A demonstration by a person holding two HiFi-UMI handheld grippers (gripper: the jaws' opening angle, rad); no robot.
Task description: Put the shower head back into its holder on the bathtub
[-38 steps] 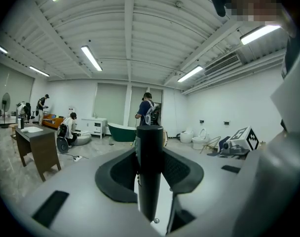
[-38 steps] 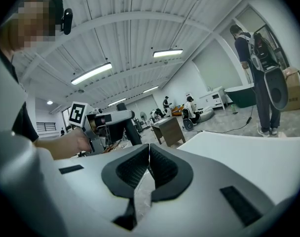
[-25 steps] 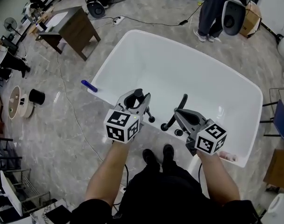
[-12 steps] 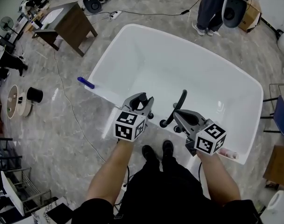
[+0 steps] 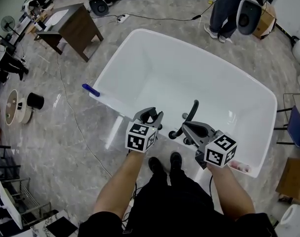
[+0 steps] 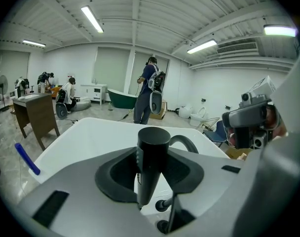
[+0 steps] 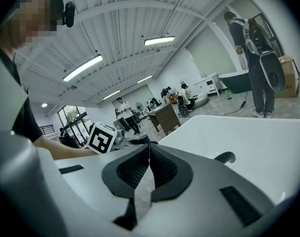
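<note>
My left gripper [image 5: 149, 117] is shut on the black shower head [image 6: 153, 149], a dark cylinder standing upright between the pads [image 6: 115, 174]. It hovers just above the near rim of the white bathtub [image 5: 115, 100], over small black knobs [image 6: 163, 205]. The curved black faucet spout [image 5: 191, 110] rises from the rim between the two grippers and shows behind the shower head [image 6: 185, 143]. To its right, my right gripper [image 5: 186, 128] is shut with nothing in it; its pads meet [image 7: 149, 154]. I cannot make out the holder itself.
A blue object [image 5: 91, 90] lies on the tub's left rim. A dark wooden table [image 5: 76, 26] stands beyond the tub at upper left. A person [image 5: 224, 9] stands at its far end. Cables cross the marble floor [image 5: 66, 127].
My left gripper has come down with the shower head, closer to the tub's near rim. The right gripper has stayed in place.
</note>
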